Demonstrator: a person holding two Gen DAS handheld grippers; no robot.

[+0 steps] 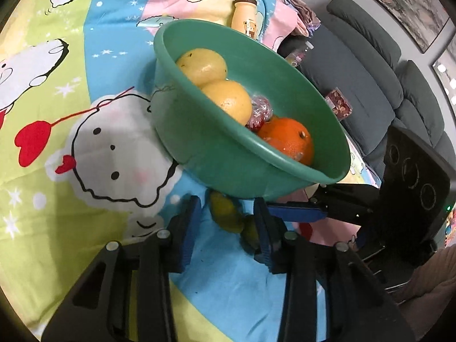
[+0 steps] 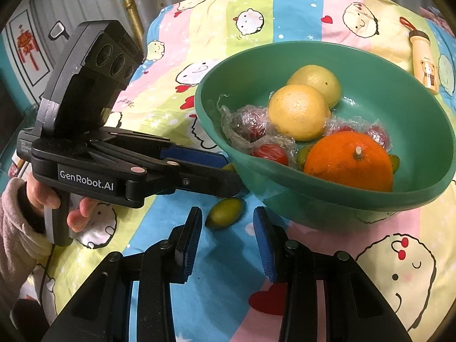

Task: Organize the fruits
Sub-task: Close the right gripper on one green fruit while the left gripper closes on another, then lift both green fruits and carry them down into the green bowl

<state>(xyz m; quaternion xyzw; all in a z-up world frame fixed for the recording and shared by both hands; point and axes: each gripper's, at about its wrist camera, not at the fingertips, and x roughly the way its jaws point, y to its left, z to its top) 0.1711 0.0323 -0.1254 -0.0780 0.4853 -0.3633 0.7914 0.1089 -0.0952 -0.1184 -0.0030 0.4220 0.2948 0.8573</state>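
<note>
A green bowl (image 2: pixel 421 91) sits on the cartoon-print cloth and also shows in the left wrist view (image 1: pixel 216 159). It holds two yellow citrus fruits (image 2: pixel 299 111), a large orange (image 2: pixel 347 162), several plastic-wrapped red fruits (image 2: pixel 253 125) and small green ones. Small green fruits (image 1: pixel 225 213) lie on the cloth beside the bowl; one (image 2: pixel 225 213) shows in the right wrist view. My left gripper (image 1: pixel 228 222) is open around them, close to the bowl's base. My right gripper (image 2: pixel 228 233) is open and empty, just short of the green fruit. The left gripper's fingers (image 2: pixel 199 156) reach toward the bowl.
A beige bottle (image 2: pixel 424 59) with a bear print lies on the cloth beyond the bowl. A grey sofa (image 1: pixel 379 85) stands past the table edge, with a small box (image 1: pixel 339 105) on it. The right gripper's body (image 1: pixel 407 182) sits close to the bowl's rim.
</note>
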